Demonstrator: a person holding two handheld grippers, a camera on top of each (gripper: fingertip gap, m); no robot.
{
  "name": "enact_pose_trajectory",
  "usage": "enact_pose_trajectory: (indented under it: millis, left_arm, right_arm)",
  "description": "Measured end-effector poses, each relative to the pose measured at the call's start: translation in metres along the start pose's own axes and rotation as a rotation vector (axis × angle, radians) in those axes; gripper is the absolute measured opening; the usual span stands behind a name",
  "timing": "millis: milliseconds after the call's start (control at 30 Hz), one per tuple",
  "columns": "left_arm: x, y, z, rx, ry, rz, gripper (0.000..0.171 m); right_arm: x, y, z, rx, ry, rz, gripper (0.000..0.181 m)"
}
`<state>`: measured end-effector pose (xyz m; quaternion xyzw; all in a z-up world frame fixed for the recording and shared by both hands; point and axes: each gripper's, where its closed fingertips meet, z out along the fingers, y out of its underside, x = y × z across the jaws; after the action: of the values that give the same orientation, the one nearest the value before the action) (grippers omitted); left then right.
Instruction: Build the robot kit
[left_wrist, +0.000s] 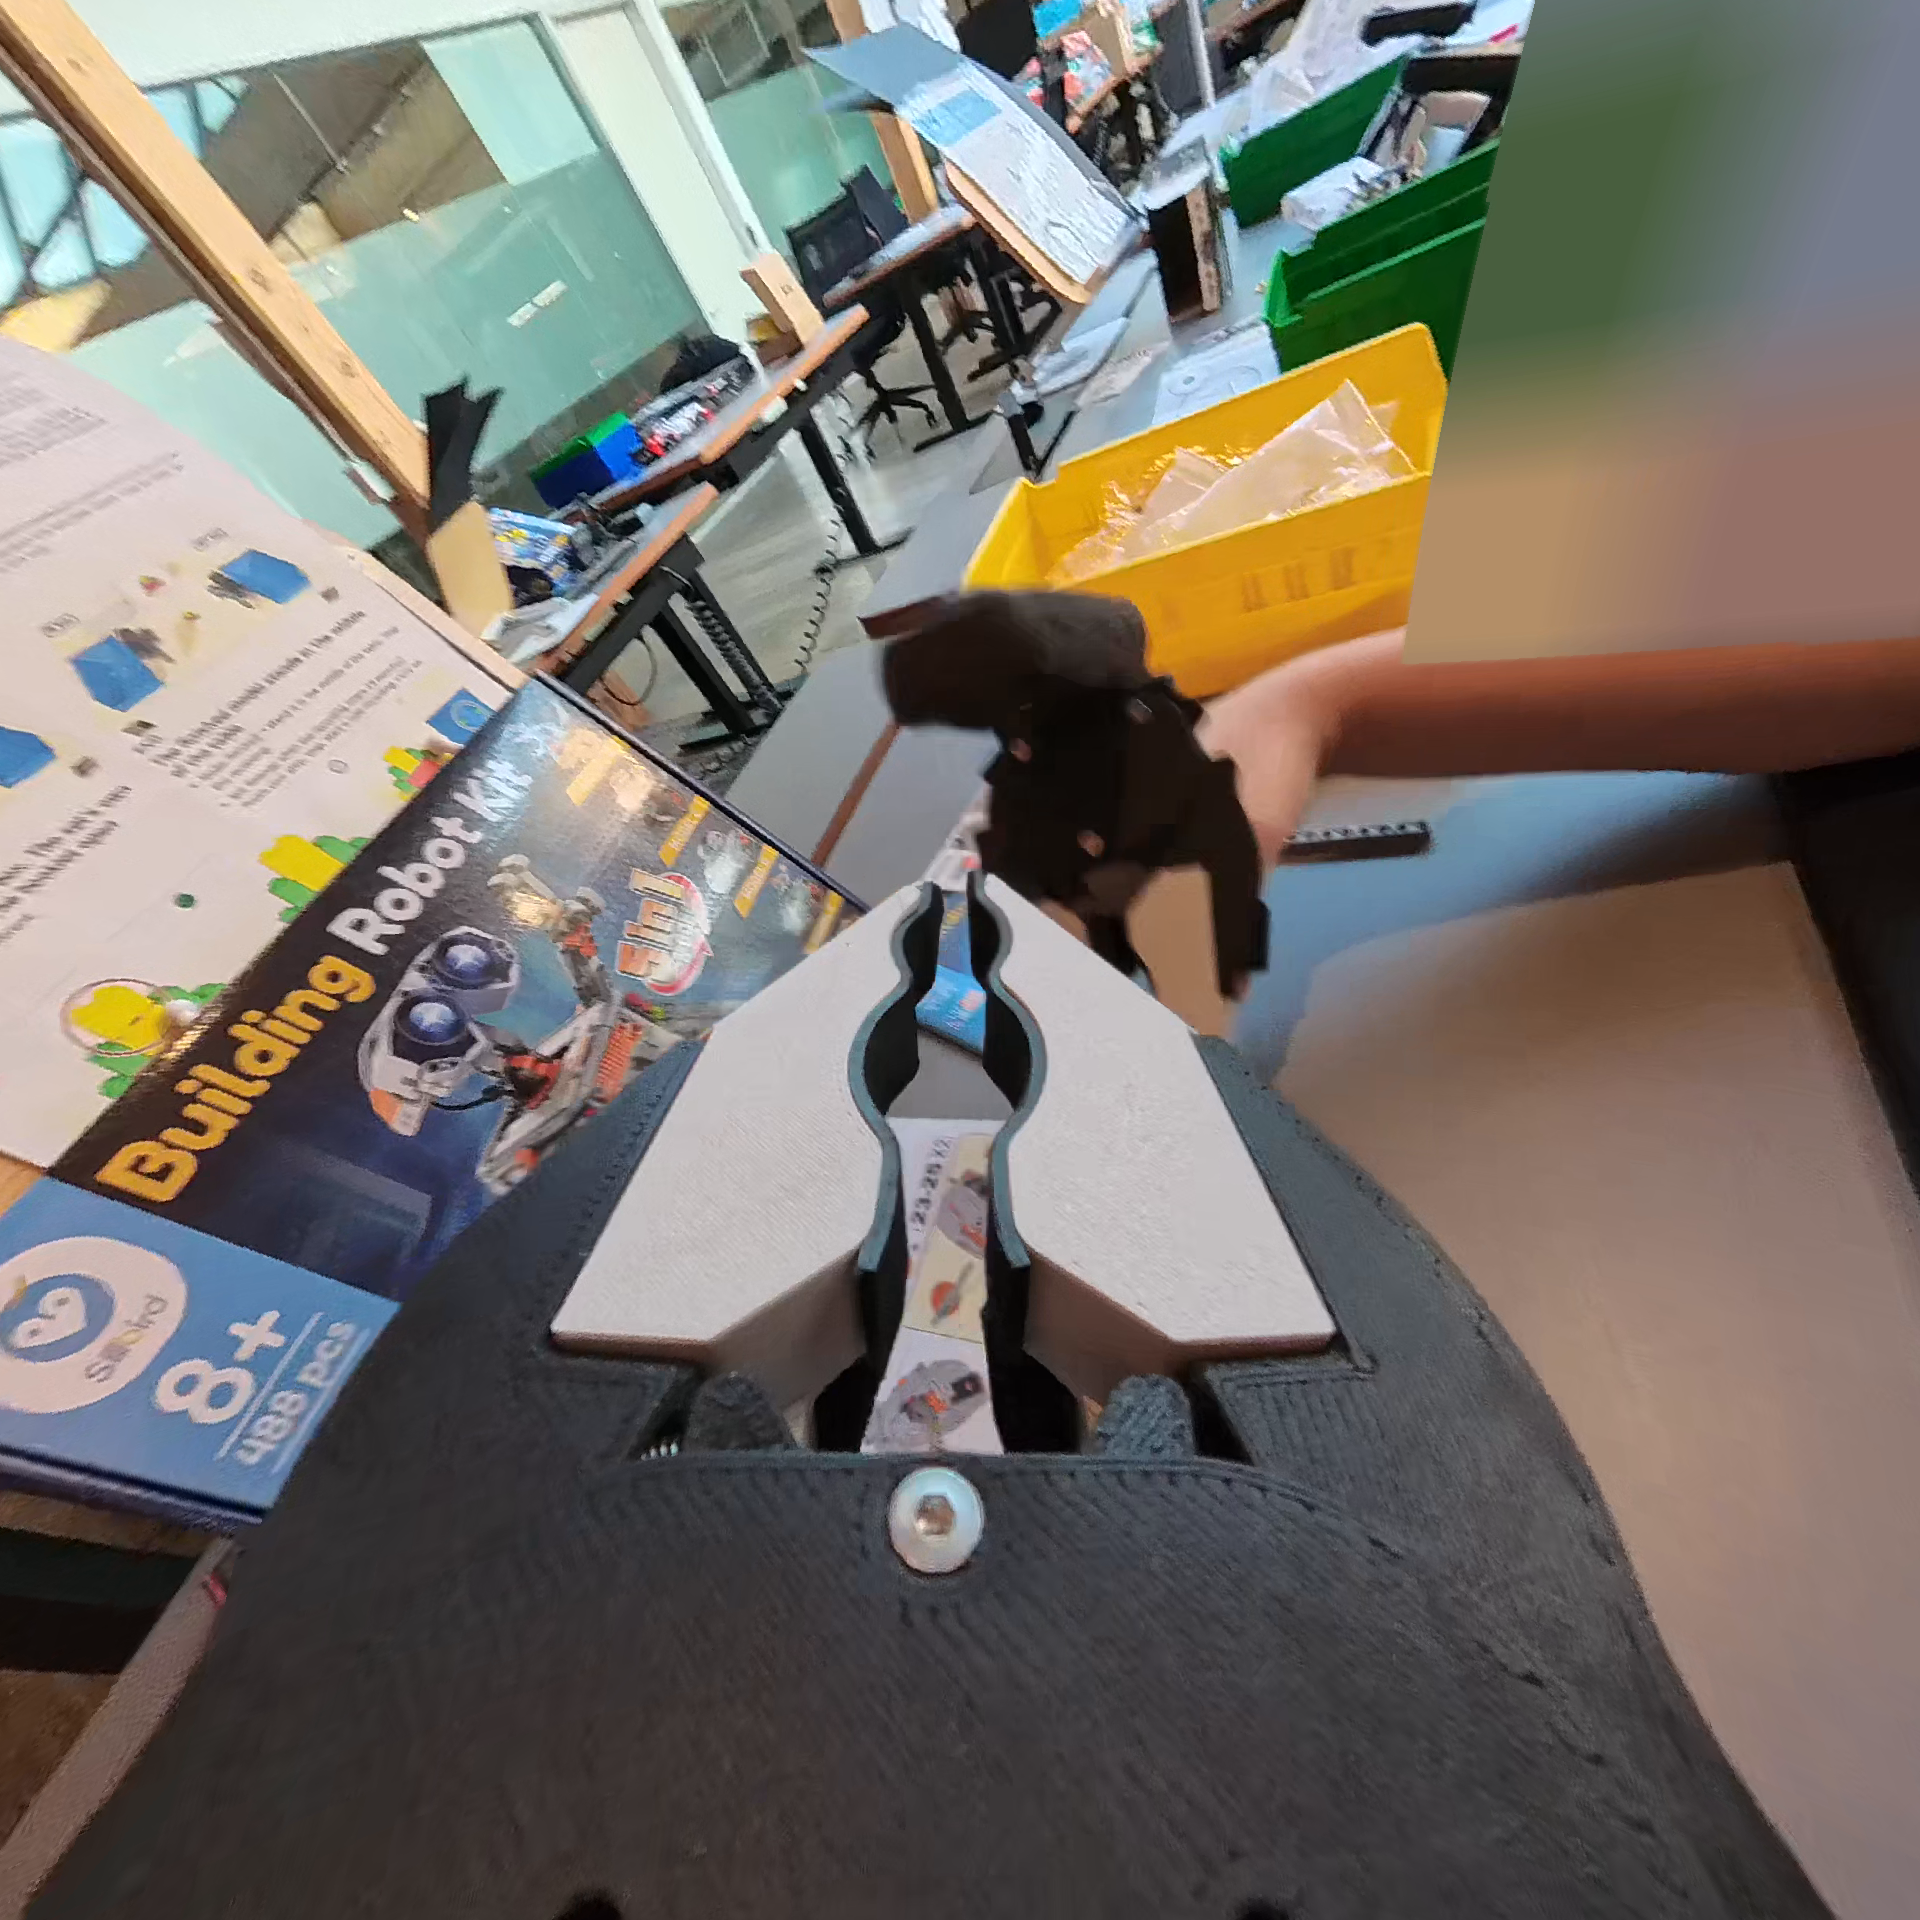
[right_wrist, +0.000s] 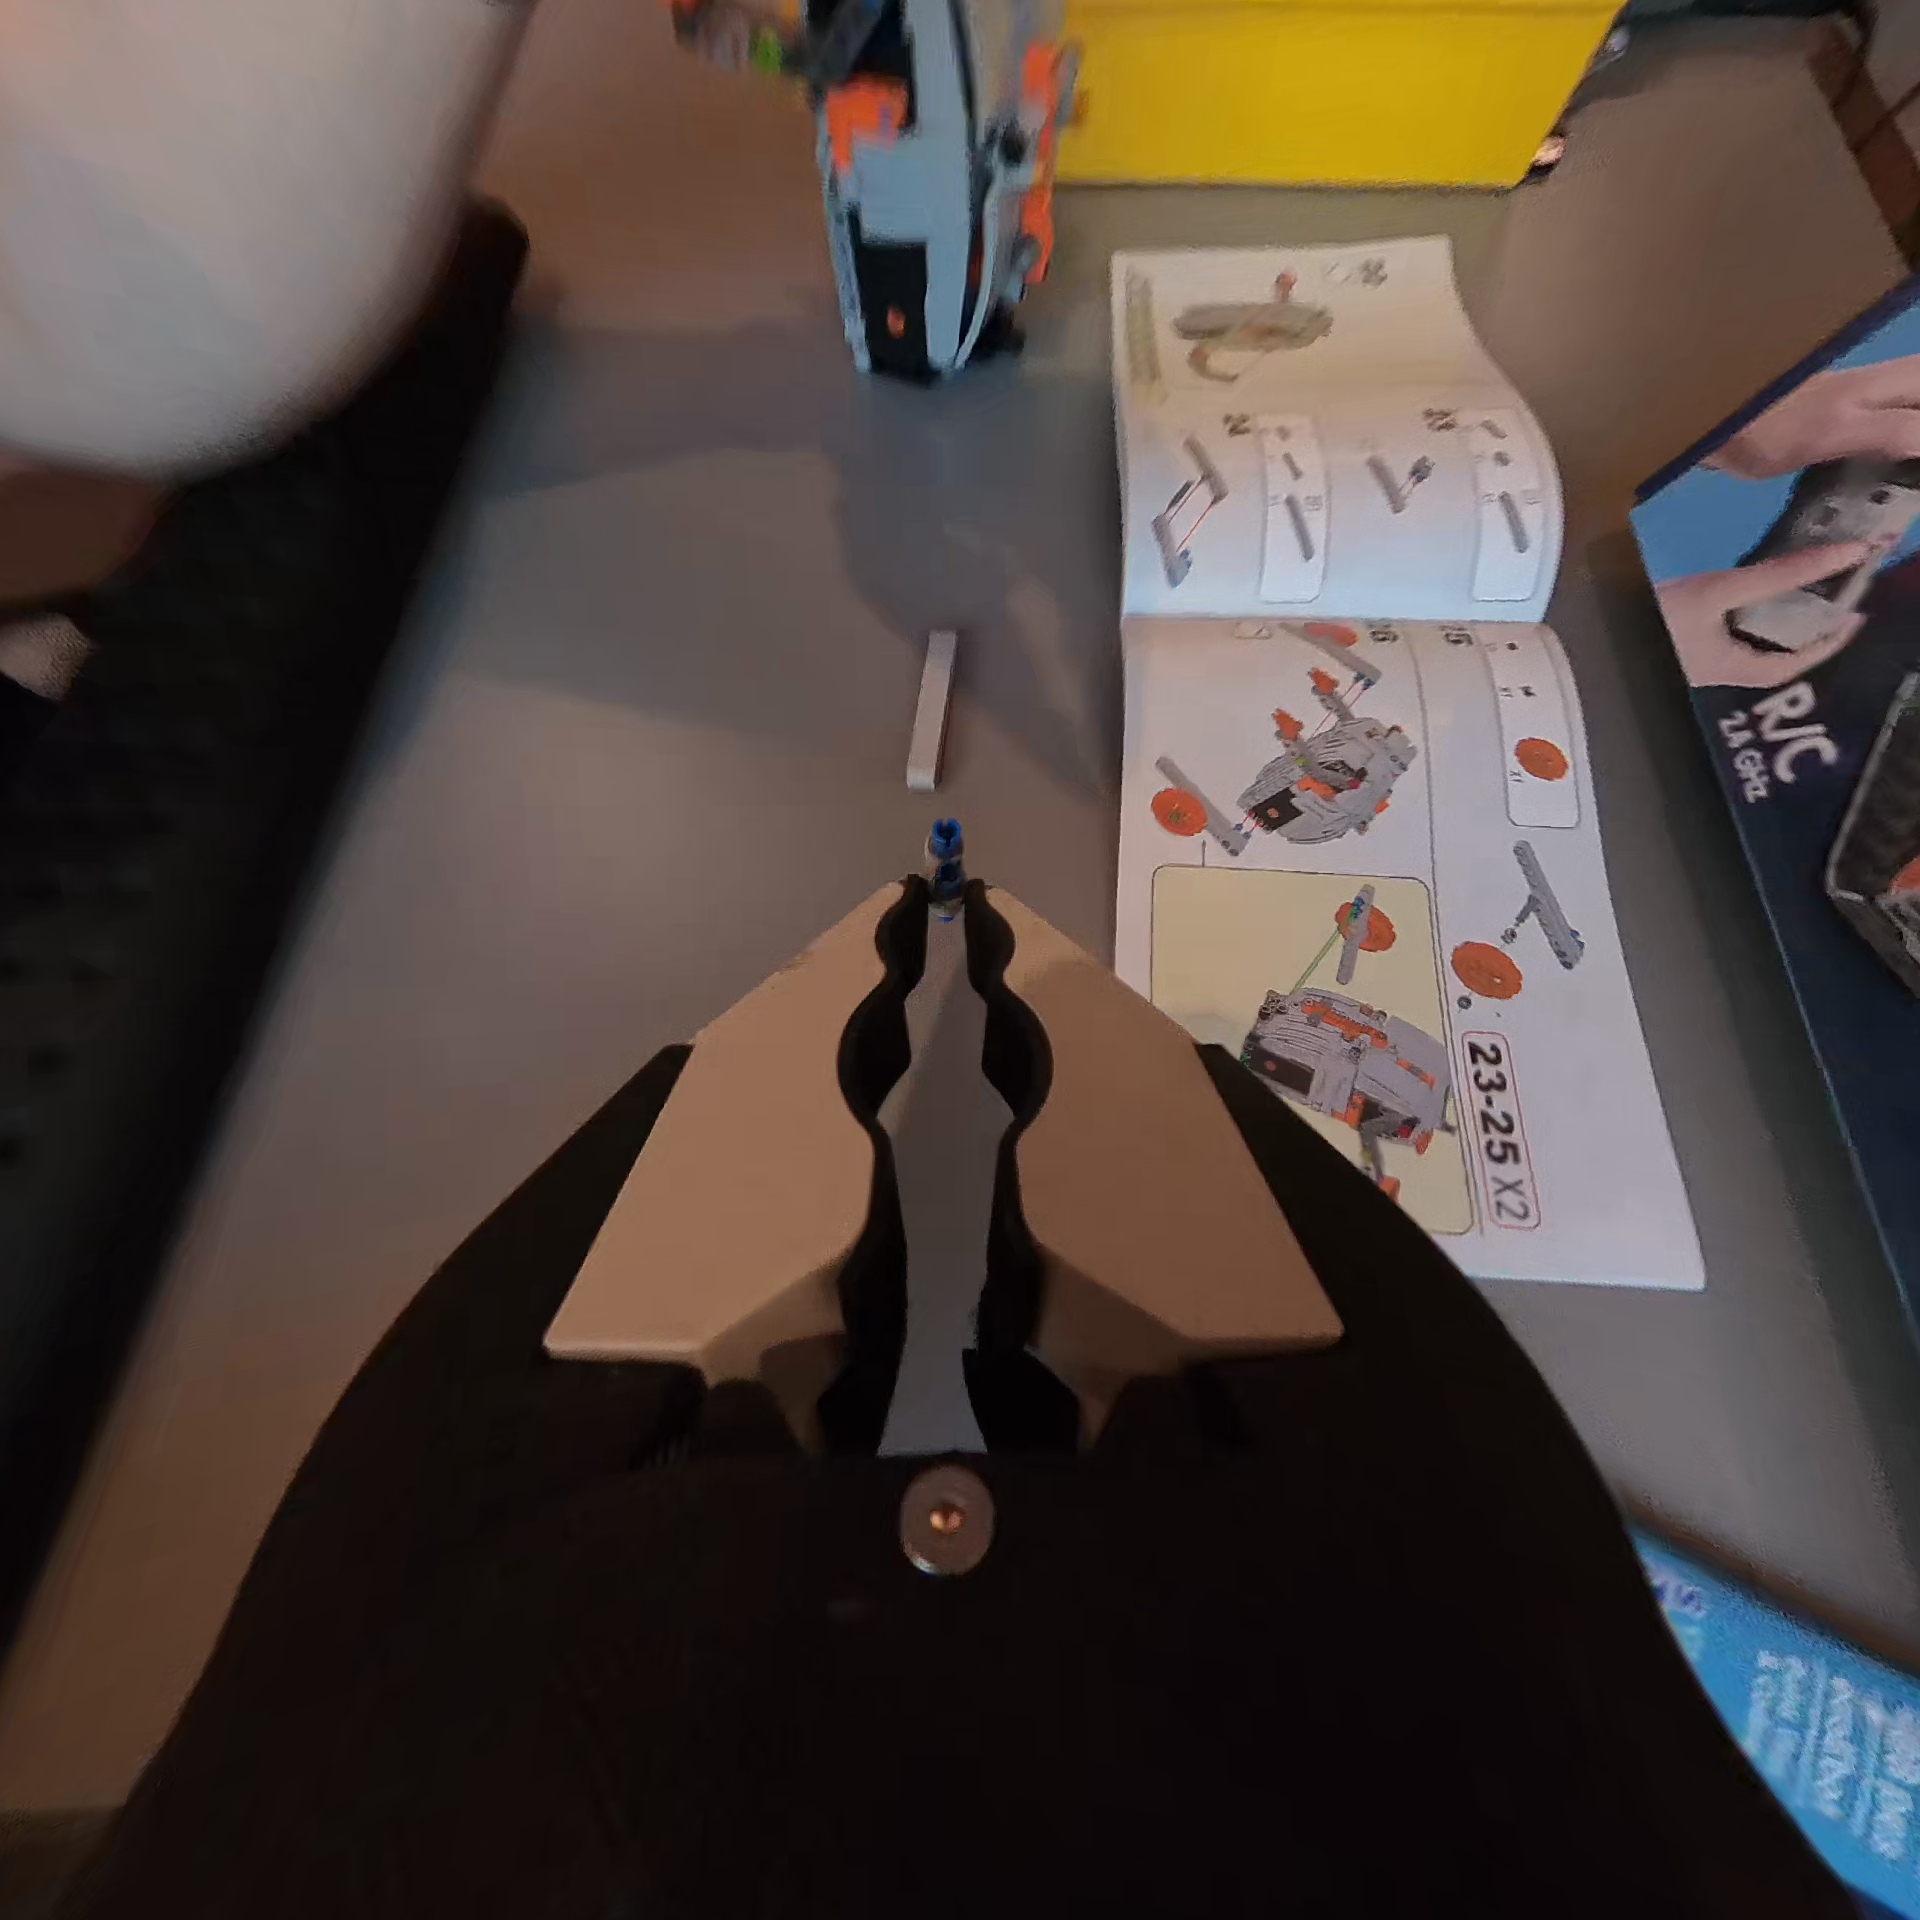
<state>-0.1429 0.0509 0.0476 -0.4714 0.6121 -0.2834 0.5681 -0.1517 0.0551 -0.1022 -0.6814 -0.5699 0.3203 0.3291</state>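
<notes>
- A grey tabletop (right_wrist: 644, 644) was seen under both grippers, with an open office of desks and glass partitions behind it in the left wrist view.
- The left gripper (left_wrist: 948, 904) was held above the table with its grey fingers nearly together, only a narrow gap between the tips and nothing in it.
- Just to its left a dark blue printed cardboard kit box (left_wrist: 436, 997) lay tilted, partly over a white printed sheet (left_wrist: 156, 665).
- Beyond it a yellow plastic bin (left_wrist: 1226, 551) holding clear plastic bags was seen, and a person's hand (left_wrist: 1268, 748) carried the black right gripper, blurred.
- The right gripper (right_wrist: 943, 883) was clamped at its tips on a small blue and grey connector pin (right_wrist: 944, 857), which stuck out forward.
- Just ahead of the pin, apart from it, a light grey straight beam (right_wrist: 932, 712) lay flat on the table.
- Farther off a grey, orange and black brick-built model (right_wrist: 935, 197) stood upright.
- An open white instruction booklet (right_wrist: 1351, 748) lay to the right of the beam.
</notes>
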Motion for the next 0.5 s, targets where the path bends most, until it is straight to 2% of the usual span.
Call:
enact_pose_trajectory:
  millis: [133,167,300,500]
  left_arm:
    - [0.022,0.007,0.006,-0.056,0.11,-0.003,0.008]
    - [0.025,0.008,0.009,-0.07,0.123,-0.005,0.009]
    - [0.037,-0.001,0.017,-0.05,0.165,0.004,0.014]
    - [0.048,-0.043,0.015,0.11,0.165,0.033,0.014]
  right_arm:
    - [-0.006,-0.051,-0.056,0.269,-0.187,0.36,0.006]
    - [-0.01,-0.062,-0.07,0.317,-0.219,0.394,0.006]
    - [-0.035,-0.09,-0.107,0.372,-0.279,0.376,0.005]
    - [-0.06,-0.114,-0.134,0.391,-0.314,0.429,0.005]
